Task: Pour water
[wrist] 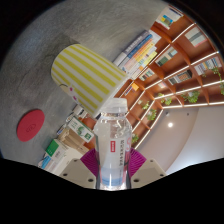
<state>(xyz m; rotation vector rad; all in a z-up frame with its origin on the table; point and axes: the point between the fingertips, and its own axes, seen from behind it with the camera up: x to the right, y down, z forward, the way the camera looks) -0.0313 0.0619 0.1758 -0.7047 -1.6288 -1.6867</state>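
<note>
Gripping a clear plastic water bottle [113,140], the tool [112,170] is closing its two pink-padded fingers [92,162] on the lower body, one pad pressing at either side just below the red label. The bottle is sitting between the fingers, cap [115,103] pointing away from the tool, and the whole scene is appearing tilted, so the tool is probably being held at a lean.

Just beyond the cap, a cup with yellow and white stripes [88,73] is standing with its mouth turned away and its side toward the tool; whether it is resting on the grey worktop [35,60] is hard to tell from this angle. A red round disc [29,125] is lying on that surface off to the tool's left. Bookshelves [175,65] are filling the background to the right.

The bottle is looking thin-walled and soft, likely to dent under a hard squeeze, and smooth enough to slip. With water inside it is carrying moderate weight that is shifting as it tips. Holding it at the labelled middle, firmly but gently, seems the safest place.
</note>
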